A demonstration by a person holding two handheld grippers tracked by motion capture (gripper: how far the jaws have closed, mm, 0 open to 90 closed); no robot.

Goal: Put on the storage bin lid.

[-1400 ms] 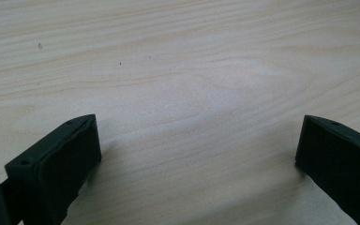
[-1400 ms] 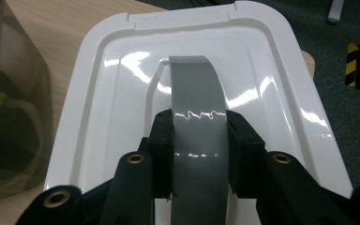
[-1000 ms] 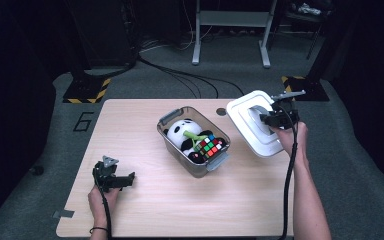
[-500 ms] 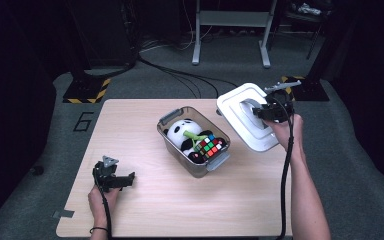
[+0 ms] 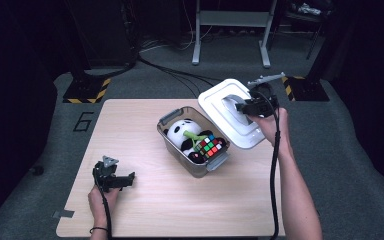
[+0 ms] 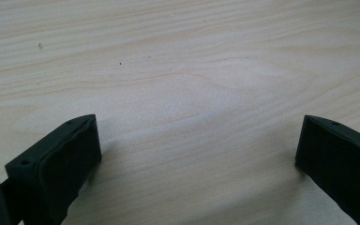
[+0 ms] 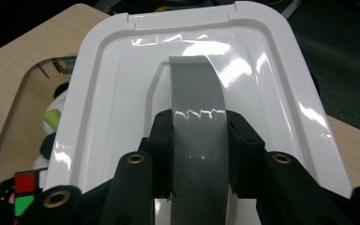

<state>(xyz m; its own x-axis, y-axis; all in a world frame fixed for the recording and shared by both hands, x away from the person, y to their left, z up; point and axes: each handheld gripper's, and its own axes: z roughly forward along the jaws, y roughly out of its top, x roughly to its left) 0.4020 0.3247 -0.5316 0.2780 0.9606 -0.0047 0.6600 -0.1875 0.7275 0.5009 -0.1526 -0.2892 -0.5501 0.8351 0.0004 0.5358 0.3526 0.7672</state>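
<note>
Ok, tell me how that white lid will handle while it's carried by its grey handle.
The lid looks like stiff moulded plastic, so it probably keeps its shape. Its surface is glossy, so likely slippery. The right gripper clamps only the narrow handle, so the wide lid may tilt or swing. It is probably light for its size.

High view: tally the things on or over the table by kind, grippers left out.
Clear bins: 1
White lids: 1
Panda plush toys: 1
Colour cubes: 1
Total: 4
</note>
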